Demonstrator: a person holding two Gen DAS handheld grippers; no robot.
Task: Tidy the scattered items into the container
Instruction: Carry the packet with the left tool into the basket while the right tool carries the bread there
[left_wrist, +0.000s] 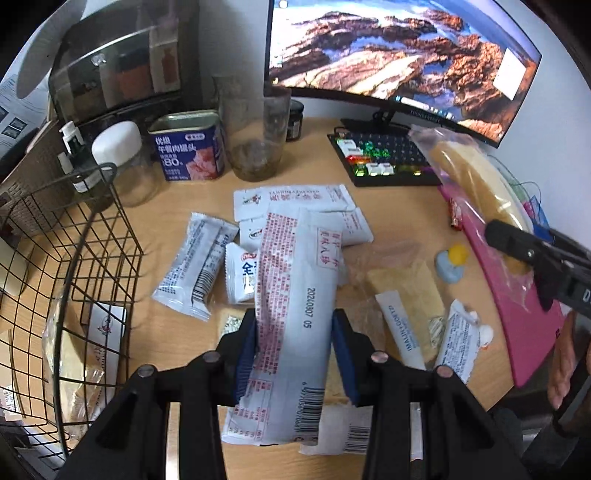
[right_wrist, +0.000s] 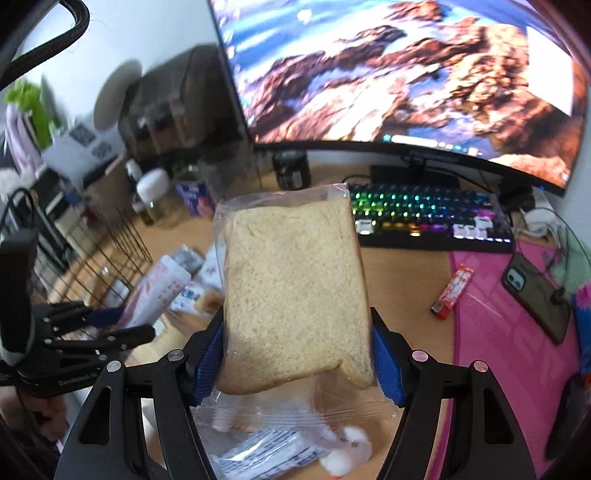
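Above the counter (left_wrist: 207, 192), near side: left gripper (left_wrist: 295, 354), jaws clamped on long white packet (left_wrist: 295, 295); right gripper (right_wrist: 299, 363), jaws clamped on bagged bread slice (right_wrist: 291, 295). Wire basket (left_wrist: 92, 236) at left. Risks: slick film slipping; bread crushed; packet snagging on basket rim.

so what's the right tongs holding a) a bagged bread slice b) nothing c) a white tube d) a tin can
a: the right tongs are shut on the bagged bread slice, raised above the desk, while the left tongs grip a long white packet.
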